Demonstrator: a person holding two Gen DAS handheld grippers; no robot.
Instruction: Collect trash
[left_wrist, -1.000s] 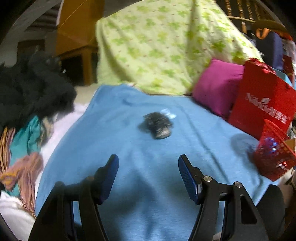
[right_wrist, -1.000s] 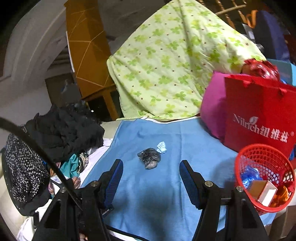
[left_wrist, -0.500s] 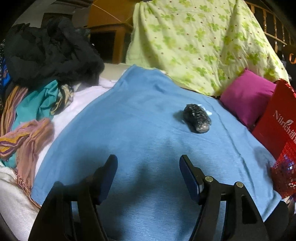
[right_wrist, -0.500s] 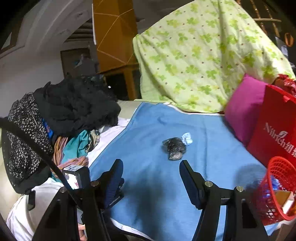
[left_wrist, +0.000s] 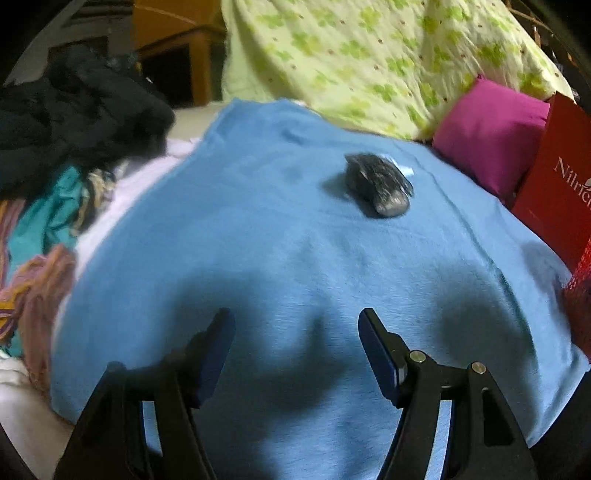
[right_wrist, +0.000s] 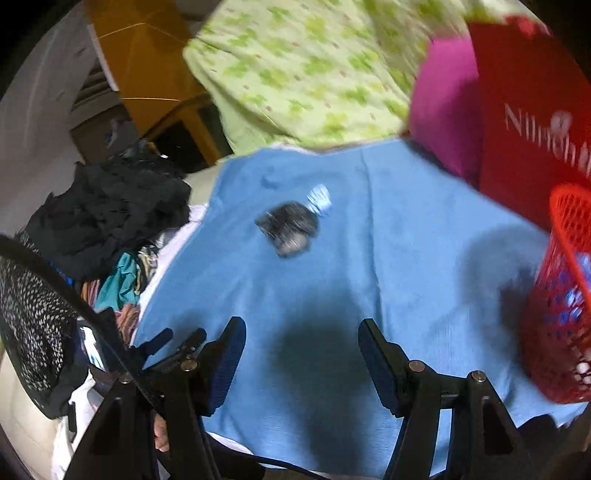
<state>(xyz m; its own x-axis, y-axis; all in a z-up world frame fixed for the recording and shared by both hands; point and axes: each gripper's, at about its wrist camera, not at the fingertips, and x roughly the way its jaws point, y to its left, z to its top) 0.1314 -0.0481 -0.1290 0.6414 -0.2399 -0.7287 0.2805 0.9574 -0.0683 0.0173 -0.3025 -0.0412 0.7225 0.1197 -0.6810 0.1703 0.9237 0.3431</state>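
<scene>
Lying out on the blue blanket (left_wrist: 295, 240), toward its far middle: a crumpled dark wrapper (left_wrist: 378, 184), black and silvery, blurred in both views. Just behind it, touching or nearly so, a small pale-blue scrap (right_wrist: 319, 199), clearer from the right wrist than from the left. Nothing else loose on the blanket around them.

Well short of the wrapper, at the near edge: the left gripper (left_wrist: 297, 350), jaws spread wide with only blanket between them, gripping nothing. Likewise the right gripper (right_wrist: 301, 354), jaws spread, empty, hanging over its own dark shadow on the cloth.

Off to the right, standing at the blanket's edge: a red mesh basket (right_wrist: 557, 302) with bits of blue and white showing through its wall. Behind that, a red paper bag (right_wrist: 532, 122) with white lettering, and beside the bag a magenta cushion (left_wrist: 491, 136). Along the far side, heaped up: a pale green floral quilt (left_wrist: 369, 55). On the left, a pile of clothes (left_wrist: 70, 122), black on top, teal and striped pieces lower down. Farther back left, orange wooden furniture (right_wrist: 147, 62).
</scene>
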